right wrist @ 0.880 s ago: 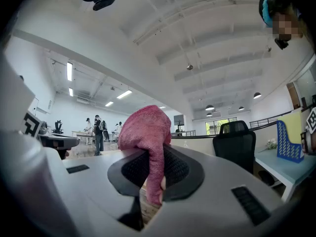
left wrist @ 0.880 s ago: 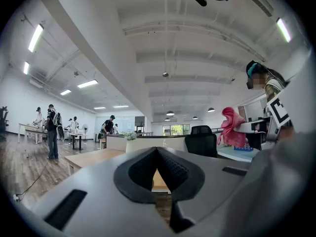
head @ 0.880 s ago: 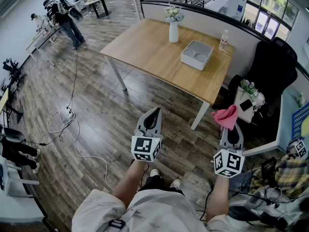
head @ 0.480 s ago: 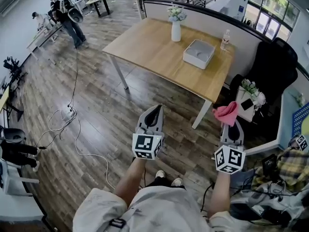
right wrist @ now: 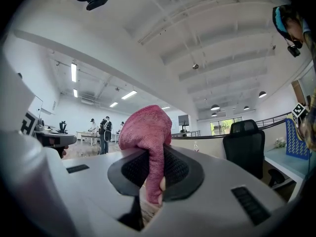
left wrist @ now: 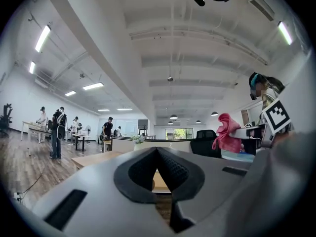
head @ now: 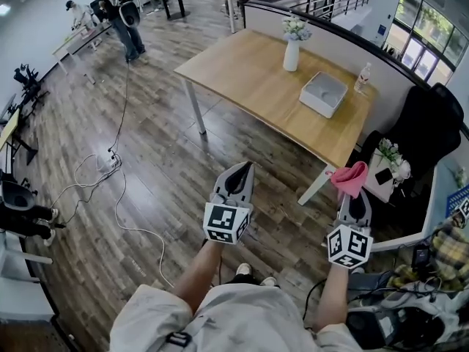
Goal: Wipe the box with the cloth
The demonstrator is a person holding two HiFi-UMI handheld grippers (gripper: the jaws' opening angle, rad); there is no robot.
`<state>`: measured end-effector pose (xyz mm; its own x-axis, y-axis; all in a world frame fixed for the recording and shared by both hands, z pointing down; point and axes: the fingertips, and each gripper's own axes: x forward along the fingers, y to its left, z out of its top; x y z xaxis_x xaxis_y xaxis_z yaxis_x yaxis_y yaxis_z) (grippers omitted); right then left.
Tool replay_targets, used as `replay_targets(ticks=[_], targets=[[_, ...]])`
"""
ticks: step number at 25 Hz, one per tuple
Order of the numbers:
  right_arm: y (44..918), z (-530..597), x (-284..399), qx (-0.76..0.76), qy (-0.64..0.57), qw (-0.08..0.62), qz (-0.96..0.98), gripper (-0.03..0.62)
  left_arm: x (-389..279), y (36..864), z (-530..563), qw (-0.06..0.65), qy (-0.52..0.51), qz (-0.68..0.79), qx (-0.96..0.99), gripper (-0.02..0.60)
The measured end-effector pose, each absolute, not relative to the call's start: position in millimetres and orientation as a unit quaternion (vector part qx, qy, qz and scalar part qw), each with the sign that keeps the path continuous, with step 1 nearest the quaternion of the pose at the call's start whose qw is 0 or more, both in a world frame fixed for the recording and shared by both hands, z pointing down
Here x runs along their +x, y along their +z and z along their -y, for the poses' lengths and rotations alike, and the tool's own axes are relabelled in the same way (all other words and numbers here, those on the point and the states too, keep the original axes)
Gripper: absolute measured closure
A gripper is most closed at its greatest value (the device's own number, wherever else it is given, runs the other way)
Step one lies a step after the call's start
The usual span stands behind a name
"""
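The white box (head: 323, 94) lies on the far right part of a wooden table (head: 249, 72), well ahead of both grippers. A pink cloth (head: 349, 177) sticks up from my right gripper (head: 352, 193), which is shut on it; in the right gripper view the cloth (right wrist: 146, 132) hangs down between the pads of the gripper (right wrist: 151, 154). My left gripper (head: 239, 173) is held over the wooden floor to the left, shut and holding nothing (left wrist: 157, 150). In the left gripper view the cloth (left wrist: 227, 132) shows off to the right. The box is hidden in both gripper views.
On the table stand a white vase with flowers (head: 292, 50) and a clear bottle (head: 361, 78). A black office chair (head: 425, 123) and a small stand with a plant (head: 385, 158) are at the right. Cables (head: 110, 174) trail over the floor at the left. People (head: 121, 6) stand far back.
The head view has shifted, so the table and box now sit further right in it. Both grippers keep their pose, and the cloth stays in the right one.
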<state>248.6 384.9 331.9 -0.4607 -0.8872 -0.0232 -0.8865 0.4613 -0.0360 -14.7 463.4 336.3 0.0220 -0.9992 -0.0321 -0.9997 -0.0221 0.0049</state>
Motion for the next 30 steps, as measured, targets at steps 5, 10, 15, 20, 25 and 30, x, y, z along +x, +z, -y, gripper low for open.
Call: replay_targets(ticks=[5, 10, 15, 20, 25, 30], targets=[[336, -384, 225, -0.518, -0.007, 0.018, -0.855, 0.531, -42, 341, -467, 0.008, 0.022, -0.706, -0.708, 0.572], [333, -388, 212, -0.521, 0.001, 0.014, -0.854, 0.531, -59, 344, -469, 0.002, 0.026, -0.706, -0.707, 0.572], [335, -388, 211, -0.525, 0.006, 0.008, -0.851, 0.531, -65, 349, -468, 0.002, 0.026, -0.704, -0.71, 0.572], [339, -374, 214, -0.532, 0.008, 0.005, -0.846, 0.531, -66, 354, -453, -0.002, 0.024, -0.702, -0.712, 0.572], [348, -350, 218, -0.539, 0.004, 0.003, -0.842, 0.531, -63, 358, -426, 0.0, 0.018, -0.699, -0.715, 0.572], [355, -316, 219, -0.543, 0.003, 0.001, -0.839, 0.531, -64, 361, -389, 0.003, 0.015, -0.698, -0.716, 0.572]])
